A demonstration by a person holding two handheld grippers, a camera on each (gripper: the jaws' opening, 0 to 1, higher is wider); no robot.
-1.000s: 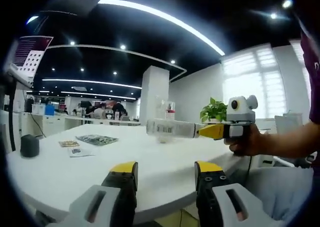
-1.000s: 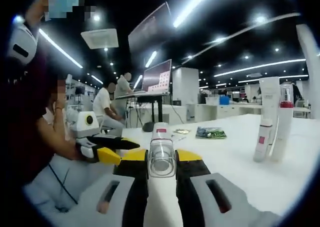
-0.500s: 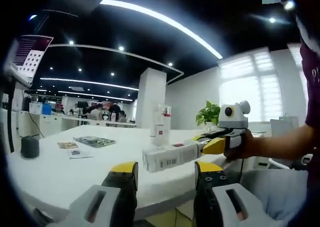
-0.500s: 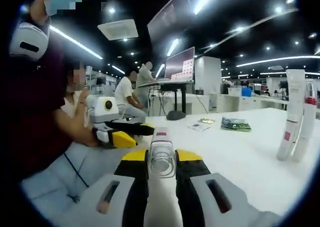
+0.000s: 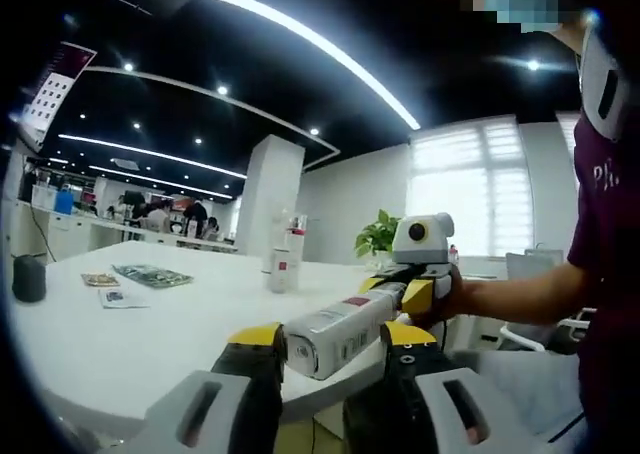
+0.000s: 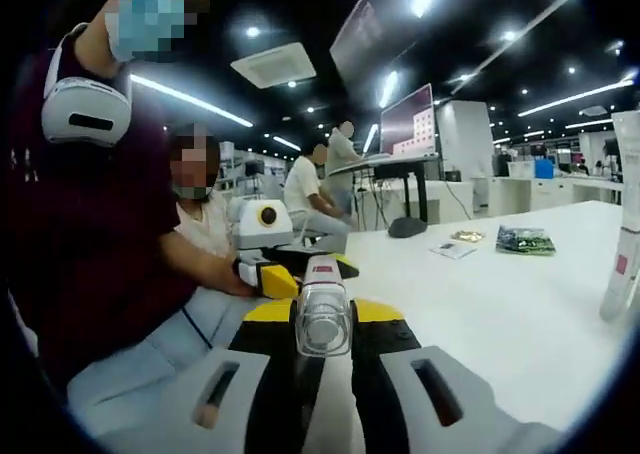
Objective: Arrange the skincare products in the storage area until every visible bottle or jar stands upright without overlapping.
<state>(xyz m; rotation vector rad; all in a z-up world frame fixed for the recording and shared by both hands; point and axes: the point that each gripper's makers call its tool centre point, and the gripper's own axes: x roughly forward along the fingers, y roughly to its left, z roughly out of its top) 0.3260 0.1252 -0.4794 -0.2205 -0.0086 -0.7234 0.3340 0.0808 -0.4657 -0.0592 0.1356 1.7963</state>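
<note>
The clear skincare bottle (image 5: pixel 335 329) is being gripped by the right gripper (image 6: pixel 322 319), lying between the spread jaws of the left gripper (image 5: pixel 325 339). It could be dropped during a handover (mistimed release), well off the white table (image 5: pixel 150 314).

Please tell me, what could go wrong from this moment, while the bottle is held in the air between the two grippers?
1. The right gripper holds the bottle lying flat, off the table; its far end pokes between the left gripper jaws, so a careless handover could drop it.
2. Two tubes stand upright close together on the table; setting the bottle down near them might knock them over.
</note>
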